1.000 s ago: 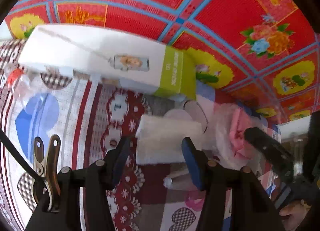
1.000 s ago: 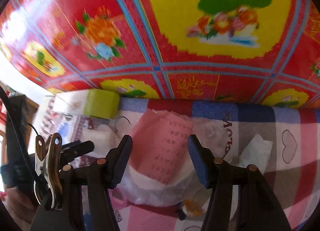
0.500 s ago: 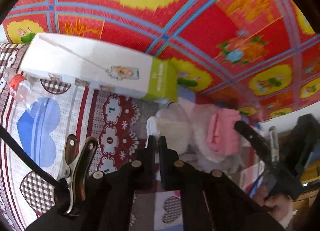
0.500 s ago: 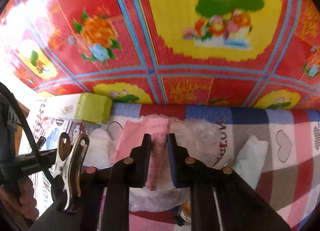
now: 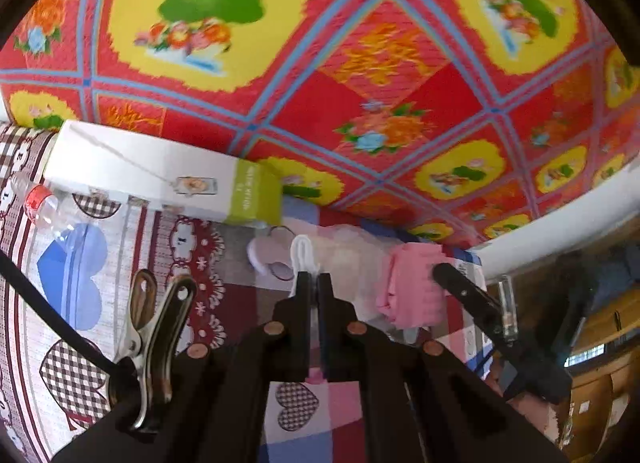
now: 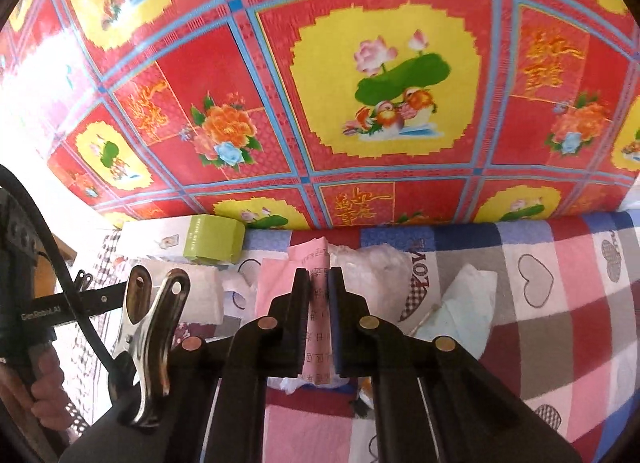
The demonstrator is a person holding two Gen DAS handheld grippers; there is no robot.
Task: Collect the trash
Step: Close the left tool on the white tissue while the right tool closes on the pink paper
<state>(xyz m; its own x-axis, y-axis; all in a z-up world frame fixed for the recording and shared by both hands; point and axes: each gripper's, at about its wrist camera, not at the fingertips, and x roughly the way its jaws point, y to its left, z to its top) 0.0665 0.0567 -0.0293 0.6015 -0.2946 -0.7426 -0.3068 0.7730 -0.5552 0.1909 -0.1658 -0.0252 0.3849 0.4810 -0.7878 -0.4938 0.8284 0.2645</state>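
Pinching the pink printed paper sheet (image 6: 318, 303) beside the green-ended white carton (image 6: 212, 239), the right gripper (image 6: 319, 283) is clamped shut, while the left gripper (image 5: 314, 283), closed on what seems thin white plastic (image 5: 302, 253), could tear it.

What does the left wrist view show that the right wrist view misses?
Only the left wrist view: a clear plastic bottle with a red cap lying beside the long box, and the left gripper shut on a thin white plastic scrap.

Only the right wrist view: a crumpled white tissue on the checked cloth, and printed text on the pink paper sheet clamped by the right gripper.

Both: the white box with a green end and that pink paper.
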